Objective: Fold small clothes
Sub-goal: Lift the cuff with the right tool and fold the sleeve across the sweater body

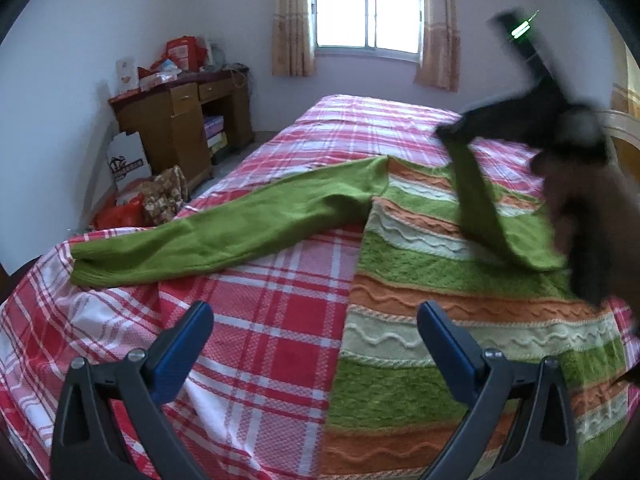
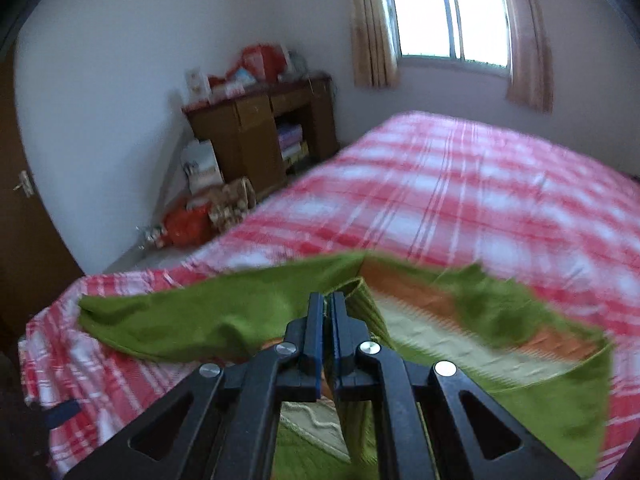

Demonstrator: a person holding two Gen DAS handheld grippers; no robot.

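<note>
A striped sweater (image 1: 420, 320) is spread on the bed (image 1: 260, 320), w/ one green sleeve (image 1: 224, 236) laid out flat. The other sleeve is pinched & lifted by the right gripper (image 2: 327, 300). The left gripper (image 1: 316, 320) is held wide apart above the bed, nothing in it.

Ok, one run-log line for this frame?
left tool: open, over bed | right tool: shut on sleeve, lifted | sweater: flat, unfolded | other sleeve: spread out
</note>
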